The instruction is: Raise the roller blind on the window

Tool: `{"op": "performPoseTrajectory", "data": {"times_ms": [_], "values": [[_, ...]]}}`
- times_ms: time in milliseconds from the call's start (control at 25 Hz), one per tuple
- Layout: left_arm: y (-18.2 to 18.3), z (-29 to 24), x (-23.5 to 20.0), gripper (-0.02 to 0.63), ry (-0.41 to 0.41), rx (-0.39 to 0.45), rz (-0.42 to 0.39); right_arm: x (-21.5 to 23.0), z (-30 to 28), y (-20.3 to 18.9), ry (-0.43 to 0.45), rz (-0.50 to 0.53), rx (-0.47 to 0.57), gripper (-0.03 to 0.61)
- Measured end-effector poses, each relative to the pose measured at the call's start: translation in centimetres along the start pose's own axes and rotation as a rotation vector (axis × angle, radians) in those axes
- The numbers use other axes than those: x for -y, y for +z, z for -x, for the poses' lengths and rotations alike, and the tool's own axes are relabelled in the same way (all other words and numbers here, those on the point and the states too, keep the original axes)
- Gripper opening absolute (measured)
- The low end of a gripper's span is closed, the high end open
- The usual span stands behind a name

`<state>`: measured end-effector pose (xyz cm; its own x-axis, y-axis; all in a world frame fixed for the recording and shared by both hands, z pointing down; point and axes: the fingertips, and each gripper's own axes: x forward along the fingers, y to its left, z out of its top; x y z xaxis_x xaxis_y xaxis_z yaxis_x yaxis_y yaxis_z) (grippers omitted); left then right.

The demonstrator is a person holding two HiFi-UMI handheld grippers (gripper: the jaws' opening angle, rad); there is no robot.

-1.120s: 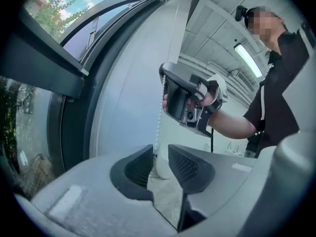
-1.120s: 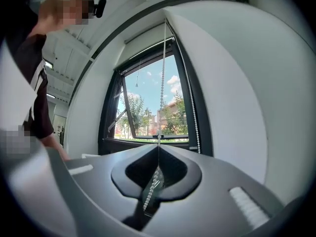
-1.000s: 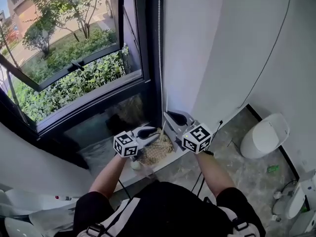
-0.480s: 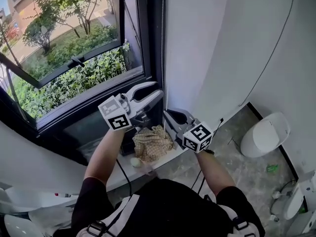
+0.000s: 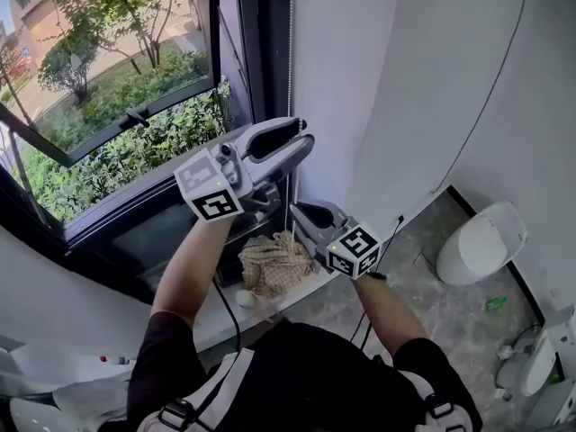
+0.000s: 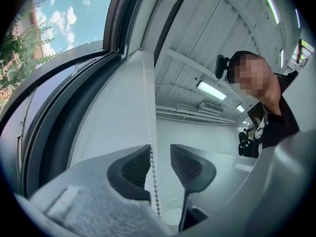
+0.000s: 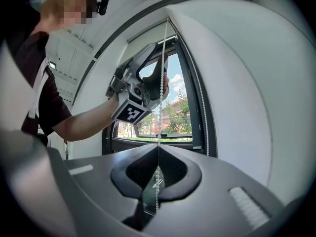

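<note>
- The chain (image 5: 290,61) runs down the upper centre of the head view, along the right edge of the window (image 5: 135,106). The blind itself shows in no view, and the glass in frame is bare.
- The right gripper (image 5: 297,212), at mid-frame, is clamped on the chain low down, probably to keep it taut and hold what has been gained.
- The left gripper (image 5: 304,133) sits higher on the same strand. Its jaws have just been opening, and the chain runs between the pads without being pinched. This looks like reaching up for a fresh hold, hand over hand.
- The left gripper view alone shows that gap: the beads (image 6: 150,132) pass close to the left pad, with daylight on the other side.
- The right gripper view alone shows the pinch, with the beads (image 7: 157,179) caught where the jaws meet. It also shows the left gripper (image 7: 163,80) overhead and a second strand (image 7: 203,107) nearer the frame.
- Only the head view gives the two heights together, plus a cloth (image 5: 274,264) on the sill below.
</note>
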<state>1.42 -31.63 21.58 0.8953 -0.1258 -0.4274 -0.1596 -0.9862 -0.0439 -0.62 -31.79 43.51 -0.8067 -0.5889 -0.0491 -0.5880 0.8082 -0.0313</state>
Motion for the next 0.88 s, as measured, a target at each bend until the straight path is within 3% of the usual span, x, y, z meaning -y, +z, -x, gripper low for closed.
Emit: {"op": "performPoseTrajectory", "data": {"times_ms": [80, 160, 320, 440, 560, 720, 800, 880], "values": [[0.0, 0.1, -0.1, 0.106, 0.007, 0.0, 0.008, 0.0, 0.1, 0.1, -0.001, 0.0, 0.002, 0.008], [0.2, 0.4, -0.4, 0.014, 0.029, 0.017, 0.037, -0.2, 0.2, 0.1, 0.0, 0.002, 0.004, 0.008], [0.3, 1.2, -1.2, 0.012, 0.074, 0.05, 0.081, -0.5, 0.4, 0.0, 0.005, 0.004, 0.009, 0.008], [-0.6, 1.7, -1.0, 0.012, 0.098, 0.018, 0.077, -0.6, 0.9, -1.1, 0.002, -0.001, -0.007, 0.008], [-4.1, 2.5, -0.5, 0.012, 0.14, -0.079, 0.059, -0.4, 1.7, -4.8, -0.016, -0.028, -0.088, 0.008], [-11.2, 5.3, -0.5, 0.009, 0.203, -0.191, 0.062, -0.4, 2.3, -12.0, -0.015, -0.042, -0.332, 0.008], [-13.9, 6.9, -0.7, 0.009, 0.225, -0.192, 0.088, -1.2, 2.8, -14.3, 0.017, -0.012, -0.423, 0.011], [-14.5, 8.0, -0.9, 0.008, 0.256, -0.166, 0.121, -1.7, 3.2, -13.8, 0.03, -0.02, -0.4, 0.052]]}}
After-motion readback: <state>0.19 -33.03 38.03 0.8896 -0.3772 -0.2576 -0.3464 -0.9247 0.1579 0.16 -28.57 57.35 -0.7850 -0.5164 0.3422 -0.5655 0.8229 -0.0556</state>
